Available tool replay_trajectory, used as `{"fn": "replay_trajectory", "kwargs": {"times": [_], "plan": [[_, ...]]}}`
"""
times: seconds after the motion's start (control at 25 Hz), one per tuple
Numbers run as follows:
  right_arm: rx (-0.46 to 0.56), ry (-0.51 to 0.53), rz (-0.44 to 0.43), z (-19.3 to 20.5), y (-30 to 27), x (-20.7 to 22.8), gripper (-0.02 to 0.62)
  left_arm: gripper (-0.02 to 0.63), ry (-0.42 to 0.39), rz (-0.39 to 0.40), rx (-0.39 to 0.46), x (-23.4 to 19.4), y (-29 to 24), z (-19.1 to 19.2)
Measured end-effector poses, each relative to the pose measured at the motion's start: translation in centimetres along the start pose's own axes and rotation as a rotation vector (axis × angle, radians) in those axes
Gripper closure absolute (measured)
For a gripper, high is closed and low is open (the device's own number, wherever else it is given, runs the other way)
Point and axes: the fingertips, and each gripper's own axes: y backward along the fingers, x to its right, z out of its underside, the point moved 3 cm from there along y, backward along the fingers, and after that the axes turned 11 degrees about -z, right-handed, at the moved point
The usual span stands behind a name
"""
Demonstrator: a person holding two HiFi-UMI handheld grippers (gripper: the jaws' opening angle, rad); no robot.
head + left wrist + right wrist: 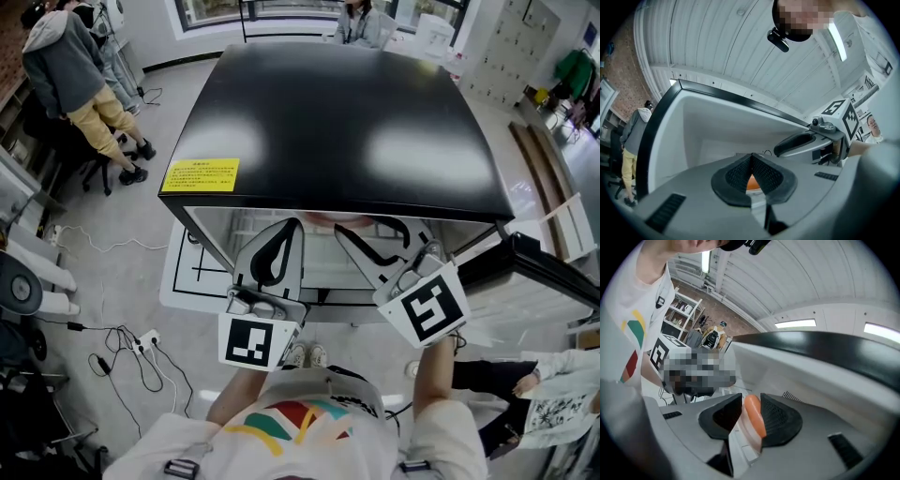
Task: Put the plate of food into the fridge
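Observation:
The fridge [347, 122] is a low box with a glossy black top; I look down on it, and its white cavity [717, 126] faces me. Both grippers reach into that cavity. My left gripper [291, 227] [751, 157] has its jaws closed together on the pale rim of the plate [757, 200], and orange food [752, 183] shows behind the pads. My right gripper [367, 225] [751, 401] is open. An orange sausage [753, 417] and the plate's edge [749, 439] lie between its pads, with a dark gap at the left pad. In the head view the fridge top hides the plate.
The open fridge door [553, 272] juts out at the right. A yellow label [200, 175] marks the top's near left corner. A person [75, 75] stands at the far left, another [553, 384] is at the lower right, and cables [131, 347] lie on the floor at the left.

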Motion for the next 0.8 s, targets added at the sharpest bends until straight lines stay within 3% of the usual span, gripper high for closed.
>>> {"fn": "replay_trajectory", "kwargs": {"times": [0.2, 0.44, 0.48, 0.6, 0.68, 0.8], "plan": [[0.012, -0.004, 0.048, 0.0, 0.9, -0.9, 0.474, 0.600, -0.001, 0.009, 0.003, 0.5, 0.1, -0.4], [0.122, -0.071, 0.096, -0.7, 1.5, -2.3, 0.477, 0.600, -0.014, 0.023, 0.014, 1.1, 0.3, -0.8], [0.158, -0.092, 0.123, -0.9, 1.7, -2.4, 0.478, 0.600, -0.016, 0.023, 0.018, 1.2, 0.3, -0.9], [0.207, -0.119, 0.251, -1.2, 2.1, -2.7, 0.595, 0.600, -0.018, 0.021, 0.020, 1.2, 0.3, -1.1], [0.198, -0.135, 0.309, -1.0, 2.3, -2.9, 0.595, 0.600, -0.018, 0.022, 0.024, 1.2, 0.3, -1.3], [0.280, -0.237, 0.379, -1.2, 3.1, -2.5, 0.595, 0.600, -0.024, 0.026, 0.038, 1.4, 0.4, -1.9]]}}
